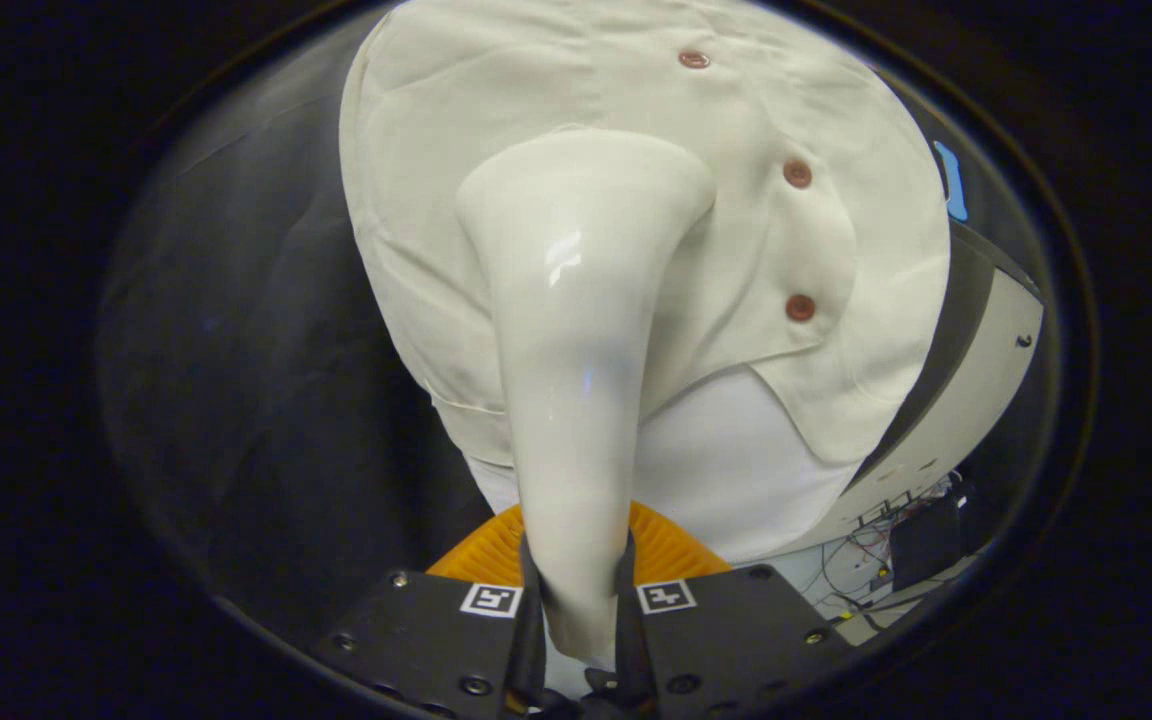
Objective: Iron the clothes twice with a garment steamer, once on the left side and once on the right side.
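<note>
White steamer (576, 380) clamped in my gripper (578, 600), both fingers pressing its handle.
Its head lies against the shirt (496, 110), left of the buttons (797, 174), above an orange base (671, 548).

The garment steamer (576, 340) hides the middle of the cream shirt (416, 250), whose collar runs out of view. Its head's face stays unseen. The gripper (576, 600) covers most of an orange ribbed object (671, 545).
</note>
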The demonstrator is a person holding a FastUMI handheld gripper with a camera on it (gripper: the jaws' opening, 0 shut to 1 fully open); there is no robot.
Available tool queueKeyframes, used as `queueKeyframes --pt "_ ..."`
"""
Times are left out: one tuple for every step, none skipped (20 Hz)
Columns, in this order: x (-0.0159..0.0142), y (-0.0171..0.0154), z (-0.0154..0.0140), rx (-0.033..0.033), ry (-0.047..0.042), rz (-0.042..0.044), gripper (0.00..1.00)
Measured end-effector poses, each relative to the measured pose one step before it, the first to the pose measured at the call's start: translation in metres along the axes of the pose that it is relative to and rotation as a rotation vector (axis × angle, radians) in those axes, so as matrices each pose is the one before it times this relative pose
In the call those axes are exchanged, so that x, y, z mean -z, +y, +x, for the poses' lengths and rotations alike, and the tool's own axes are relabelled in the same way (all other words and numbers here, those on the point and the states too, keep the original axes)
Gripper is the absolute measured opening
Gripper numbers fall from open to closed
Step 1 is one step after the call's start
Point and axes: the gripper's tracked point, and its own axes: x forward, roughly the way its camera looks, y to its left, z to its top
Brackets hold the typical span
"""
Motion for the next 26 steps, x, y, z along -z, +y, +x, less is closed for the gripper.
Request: queueKeyframes --pt "0.00617 -0.00089 -0.00055 -0.00115 0.02011 -0.0001 0.27" --pt "0.00667 -0.00108 -0.00115 -0.00307 0.01025 0.004 0.27" --pt "0.00472 -0.0007 -0.00044 -0.00253 0.00785 0.00816 0.27" --pt "0.0042 -0.00063 -0.00108 0.00081 0.00776 0.00629 0.27" --pt "0.00269 -0.00084 -0.00205 0.00133 -0.00182 0.00435 0.27" --pt "0.00389 -0.00046 -0.00365 -0.00131 0.00632 0.00358 0.26" --pt "0.00477 -0.00119 -0.00367 -0.00072 0.00971 0.00478 0.26" --pt "0.0044 -0.00159 -0.00531 0.00296 -0.00004 0.00379 0.26" --pt "0.00589 -0.00222 -0.00454 0.00227 0.01318 0.00416 0.26" --pt "0.00588 -0.00097 -0.00673 -0.00093 0.00073 0.0051 0.26" --pt "0.00515 -0.00175 -0.00908 -0.00162 0.0004 0.00262 0.26" --pt "0.00186 -0.00187 -0.00795 -0.00024 -0.00192 0.00226 0.26" --pt "-0.00191 -0.00243 -0.0109 0.00039 -0.01611 0.00213 0.26" --pt "-0.00216 -0.00337 -0.01022 0.00288 -0.01238 0.0026 0.26" --pt "-0.00509 -0.00381 -0.01033 0.0056 -0.01552 0.0021 0.26" --pt "-0.00919 -0.00475 -0.01448 0.00708 -0.0273 0.00405 0.27" --pt "-0.00981 -0.00507 -0.015 0.00757 -0.01694 0.00463 0.26" --pt "-0.01571 -0.00417 -0.01634 0.00345 -0.04641 0.00792 0.26" --pt "-0.01349 -0.00318 -0.01176 0.00504 -0.02114 -0.00034 0.26" --pt "-0.01749 -0.00381 -0.01587 0.00774 -0.03582 -0.00435 0.26" --pt "-0.01971 -0.00313 -0.01292 0.00412 -0.03983 -0.00166 0.26" --pt "-0.0199 -0.00358 -0.01111 0.00459 -0.03774 -0.0058 0.26" --pt "-0.02153 -0.00185 -0.00875 0.00211 -0.04187 -0.00682 0.26" --pt "-0.02011 -0.00116 -0.00535 -0.00347 -0.02837 -0.00747 0.26" --pt "-0.01808 -0.00174 -0.00266 -0.00613 -0.03632 -0.0088 0.26" --pt "-0.02159 -0.00056 0.00217 -0.00419 -0.03052 -0.0078 0.26"
